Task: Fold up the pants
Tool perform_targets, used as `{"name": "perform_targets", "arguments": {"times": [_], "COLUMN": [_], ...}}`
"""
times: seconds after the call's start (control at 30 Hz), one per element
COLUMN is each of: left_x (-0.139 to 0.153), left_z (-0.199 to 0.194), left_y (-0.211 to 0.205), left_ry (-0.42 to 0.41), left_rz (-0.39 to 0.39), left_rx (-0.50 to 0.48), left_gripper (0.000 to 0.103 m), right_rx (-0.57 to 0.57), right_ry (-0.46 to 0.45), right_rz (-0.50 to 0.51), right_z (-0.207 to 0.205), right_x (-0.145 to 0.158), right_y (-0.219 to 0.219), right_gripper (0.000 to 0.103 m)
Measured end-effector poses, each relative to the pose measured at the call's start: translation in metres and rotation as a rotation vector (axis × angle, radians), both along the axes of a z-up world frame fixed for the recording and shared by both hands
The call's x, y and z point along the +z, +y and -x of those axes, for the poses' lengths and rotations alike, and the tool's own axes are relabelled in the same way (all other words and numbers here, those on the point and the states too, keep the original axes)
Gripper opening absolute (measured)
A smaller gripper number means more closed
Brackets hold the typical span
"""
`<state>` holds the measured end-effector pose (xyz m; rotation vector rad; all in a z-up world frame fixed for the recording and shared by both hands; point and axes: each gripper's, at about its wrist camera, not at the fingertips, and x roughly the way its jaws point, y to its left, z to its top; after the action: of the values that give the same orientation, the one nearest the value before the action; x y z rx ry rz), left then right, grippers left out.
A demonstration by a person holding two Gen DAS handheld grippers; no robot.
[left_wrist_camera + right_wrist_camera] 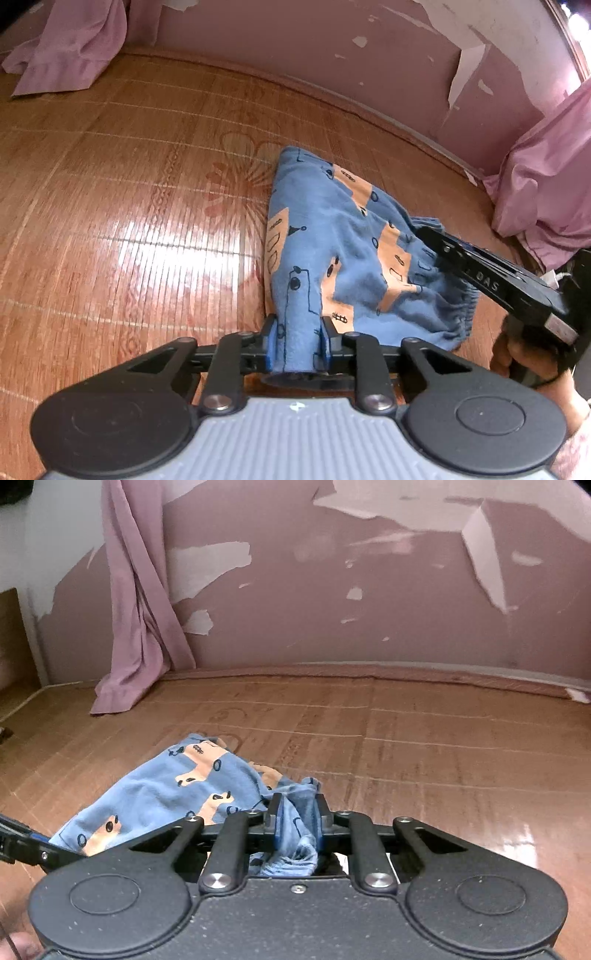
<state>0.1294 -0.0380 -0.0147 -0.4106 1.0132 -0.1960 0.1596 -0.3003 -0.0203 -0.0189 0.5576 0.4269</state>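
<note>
Small blue pants (332, 251) with orange patches lie on a shiny wooden-slat mat (129, 221), held at two places. The left gripper (297, 345) is clenched on a narrow fold of blue cloth, probably a leg end, directly between its fingers. The right gripper (297, 821) is clenched on the bunched elastic waistband, also directly ahead of it. In the left view, the right gripper comes in from the right side. The pants run lengthwise away from the left gripper toward a pink wall (332, 55), with the far end resting on the mat. To fold well, both grips should likely move together at equal height, keeping the cloth taut so edges meet evenly. Pink curtains (136, 609) hang beyond.
</note>
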Motion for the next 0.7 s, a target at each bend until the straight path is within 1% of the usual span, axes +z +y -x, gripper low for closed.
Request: {"name": "perform_targets", "arguments": {"times": [0.1, 0.2, 0.4, 0.57, 0.7], "left_x": [0.003, 0.005, 0.014, 0.032, 0.043], "left_z": [0.004, 0.008, 0.003, -0.019, -0.047], "left_y": [-0.006, -0.009, -0.012, -0.007, 0.008], "left_ry": [0.014, 0.013, -0.024, -0.112, -0.178], "left_rz": [-0.021, -0.019, -0.024, -0.066, -0.081], "left_rx": [-0.018, -0.034, -0.068, -0.073, -0.031], "left_gripper": [0.024, 0.023, 0.021, 0.02, 0.02], "right_rx": [-0.02, -0.037, -0.031, 0.009, 0.035], "right_ry": [-0.011, -0.023, -0.102, -0.182, -0.243], "right_rz": [0.019, 0.03, 0.13, 0.175, 0.183], "right_z": [0.015, 0.024, 0.03, 0.008, -0.026], "right_x": [0.003, 0.007, 0.024, 0.048, 0.065], "right_y": [-0.002, -0.004, 0.009, 0.03, 0.05], "right_gripper": [0.016, 0.016, 0.014, 0.014, 0.013]}}
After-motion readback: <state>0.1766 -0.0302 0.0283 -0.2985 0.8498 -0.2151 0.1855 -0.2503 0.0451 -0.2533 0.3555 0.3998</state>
